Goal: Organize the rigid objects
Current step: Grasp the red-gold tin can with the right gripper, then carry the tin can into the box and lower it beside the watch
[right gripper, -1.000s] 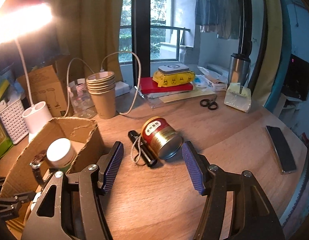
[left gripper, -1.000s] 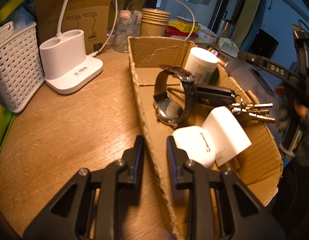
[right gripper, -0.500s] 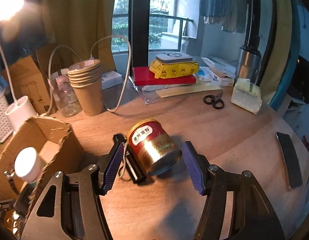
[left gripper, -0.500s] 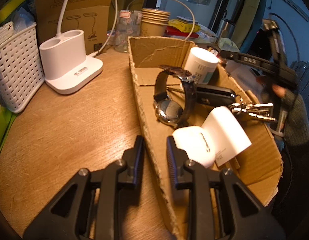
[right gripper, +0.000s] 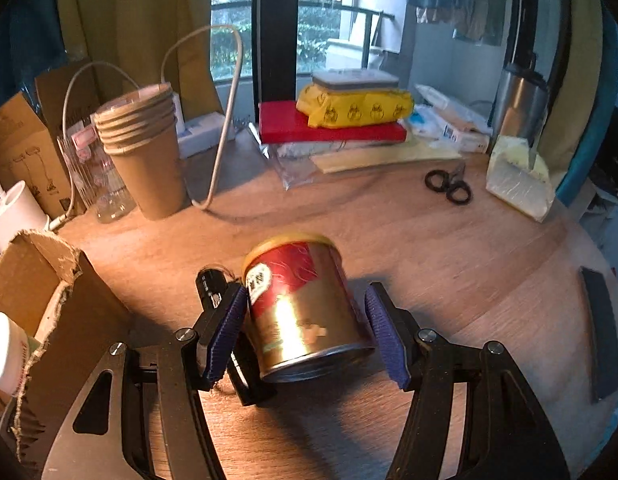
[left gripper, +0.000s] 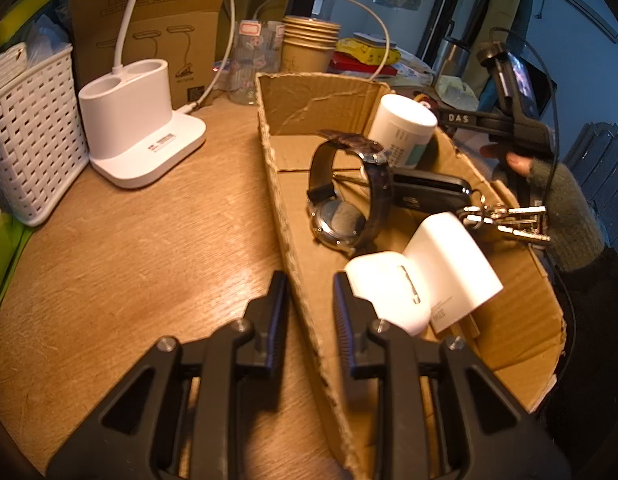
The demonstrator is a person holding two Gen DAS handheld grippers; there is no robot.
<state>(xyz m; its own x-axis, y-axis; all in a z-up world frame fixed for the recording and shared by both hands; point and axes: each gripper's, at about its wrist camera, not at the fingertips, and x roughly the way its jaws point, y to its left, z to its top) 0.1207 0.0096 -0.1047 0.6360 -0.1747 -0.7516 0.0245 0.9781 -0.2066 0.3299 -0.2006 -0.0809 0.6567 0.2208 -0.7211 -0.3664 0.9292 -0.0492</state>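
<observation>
Right gripper (right gripper: 305,332) is seen with its jaws spread wide on either side of the red and gold tin (right gripper: 305,312), which lies on its side on the tabletop (right gripper: 449,248) near the middle. The left pad appears to be just at the tin's wall, while a gap is left at the right pad, so nothing is clamped yet. The tin's long axis is pointed roughly along the gripper's line of sight, its metal base toward the camera and its lid away, tilted a little to the left; the fingers are therefore set across its round sides. A closing of the jaws is judged to be the coming move, and this hand is clearly the nearer one.

The cardboard box (left gripper: 521,296) is straddled at its near wall by the left gripper (left gripper: 309,304), whose jaws are close together but not touching; whether the cardboard is pinched cannot be told. Inside the box are held a white charger (left gripper: 453,264), a wristwatch (left gripper: 341,204), a white jar (left gripper: 401,128) and a bunch of keys (left gripper: 509,220).

A small black flashlight (right gripper: 209,284) is found touching or just beside the tin on its left, partly hidden by the left finger, and could be caught in the squeeze.
</observation>
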